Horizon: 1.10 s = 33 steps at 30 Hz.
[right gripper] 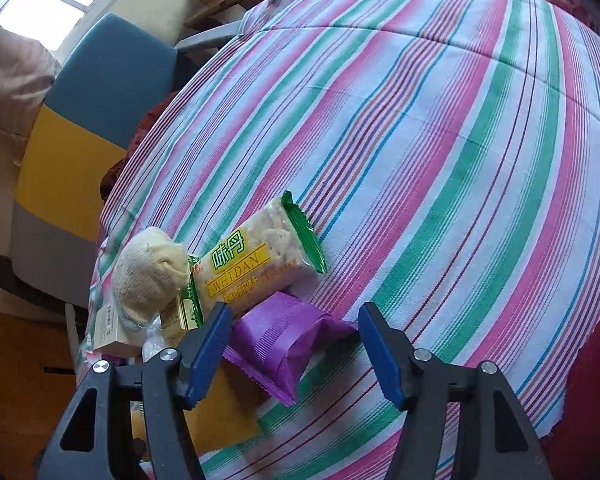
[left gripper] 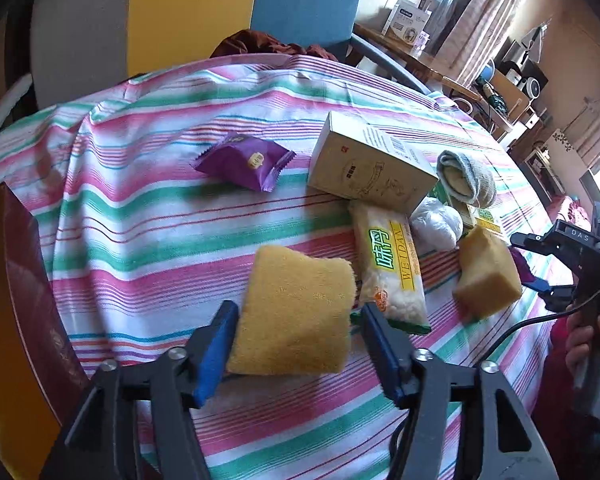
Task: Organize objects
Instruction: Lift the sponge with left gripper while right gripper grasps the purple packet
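Your left gripper's (left gripper: 296, 348) near finger hides the lower left corner of the yellow sponge (left gripper: 296, 312), so you cannot tell whether the far pad touches it. Beyond the right fingertip, the cream box (left gripper: 370, 164) covers the top end of the Weidan snack pack (left gripper: 392, 268). Between your right gripper's (right gripper: 294, 354) fingers, the purple packet's (right gripper: 284, 344) near end blurs, and a yellow shape (right gripper: 224, 416) behind the left finger stays unreadable.
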{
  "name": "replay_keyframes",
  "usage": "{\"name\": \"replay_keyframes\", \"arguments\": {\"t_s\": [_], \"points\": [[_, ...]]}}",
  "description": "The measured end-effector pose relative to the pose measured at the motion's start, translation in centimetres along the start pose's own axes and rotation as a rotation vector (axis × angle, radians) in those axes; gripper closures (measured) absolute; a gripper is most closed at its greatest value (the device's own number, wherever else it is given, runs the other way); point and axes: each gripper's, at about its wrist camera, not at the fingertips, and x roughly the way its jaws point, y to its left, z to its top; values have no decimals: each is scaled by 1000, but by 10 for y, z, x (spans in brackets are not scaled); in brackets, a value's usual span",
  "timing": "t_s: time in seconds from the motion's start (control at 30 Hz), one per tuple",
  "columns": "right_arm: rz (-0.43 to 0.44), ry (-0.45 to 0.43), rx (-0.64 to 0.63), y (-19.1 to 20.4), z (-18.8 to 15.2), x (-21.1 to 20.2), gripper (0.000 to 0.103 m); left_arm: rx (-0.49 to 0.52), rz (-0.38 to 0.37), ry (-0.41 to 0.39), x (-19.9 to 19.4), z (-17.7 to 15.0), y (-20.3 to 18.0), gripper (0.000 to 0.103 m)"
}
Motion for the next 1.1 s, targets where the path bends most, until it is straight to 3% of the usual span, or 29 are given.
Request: {"name": "replay_keyframes", "arguments": {"t_s": [0.1, 0.23, 0.3, 0.33, 0.4, 0.57, 0.63, 0.9, 0.97, 1.0, 1.1], "points": [[13, 2, 21, -1, 2, 2, 35, 14, -16, -12, -2, -1, -5, 28], [23, 5, 27, 0, 3, 3, 30, 43, -19, -15, -4, -5, -10, 26], [18, 6, 19, 2, 2, 4, 29, 45, -14, -13, -2, -7, -8, 30], [14, 6, 14, 3, 2, 5, 29, 43, -9, -10, -1, -8, -7, 40], [6, 6, 4, 5, 1, 6, 29, 29, 2, 0, 2, -9, -2, 48], [-68, 12, -102, 18, -3, 9, 29, 25, -18, -13, -2, -12, -1, 50], [-117, 2, -165, 25, -8, 9, 35, 31, -22, -24, -5, -14, -4, 50], [-151, -59, -188, 25, -9, -3, 44, 29, -36, -98, -38, -23, -9, 50], [-161, -82, -202, 26, -10, -7, 51, 23, -40, -112, -46, -27, -8, 50], [-159, -87, -204, 26, -10, -8, 60, 15, -41, -120, -52, -30, -5, 50], [-183, -87, -242, 36, -13, -2, 60, -18, -41, -137, -67, -37, 6, 50]]}}
